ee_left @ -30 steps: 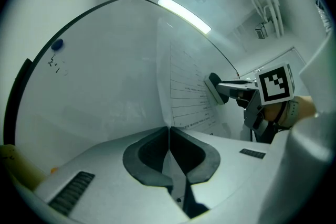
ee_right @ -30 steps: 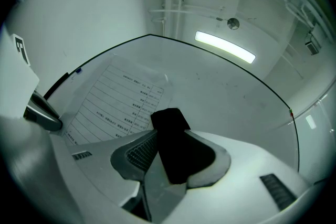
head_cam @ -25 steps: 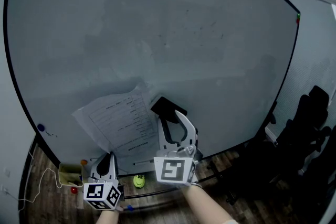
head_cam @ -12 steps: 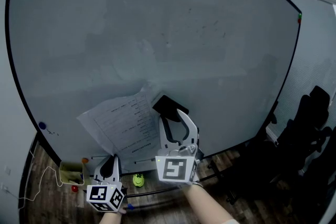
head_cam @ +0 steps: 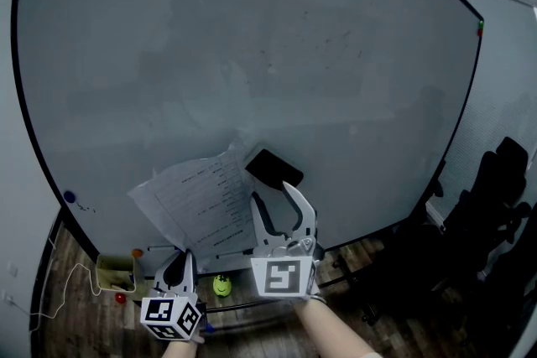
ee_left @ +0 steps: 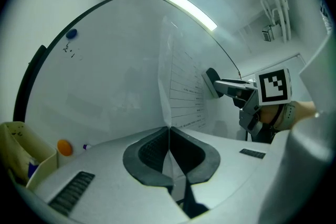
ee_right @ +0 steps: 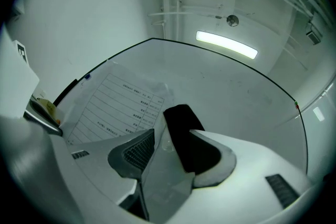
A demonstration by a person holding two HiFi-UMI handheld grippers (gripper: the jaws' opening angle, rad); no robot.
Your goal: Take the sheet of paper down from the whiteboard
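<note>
A printed sheet of paper (head_cam: 201,201) hangs tilted low on the whiteboard (head_cam: 252,54), its top right corner under a black block (head_cam: 273,170) stuck to the board. My left gripper (head_cam: 178,264) is shut on the sheet's lower edge; in the left gripper view the paper (ee_left: 181,92) rises straight out of the closed jaws (ee_left: 169,131). My right gripper (head_cam: 273,195) has just been opening its jaws. They stand wide either side of the block (ee_right: 184,136). The left pad is clear of it and the block sits close to the right one.
A blue magnet (head_cam: 69,197) sits at the board's left edge. Below the board are a yellow holder (head_cam: 113,274) with markers, an orange dot (head_cam: 135,256) and a green object (head_cam: 221,287) on the wooden floor. Black office chairs (head_cam: 495,205) stand at the right.
The right gripper's jaws have spread wider around the black block. Both hands stay about where they were, and the left stays closed on the paper.
</note>
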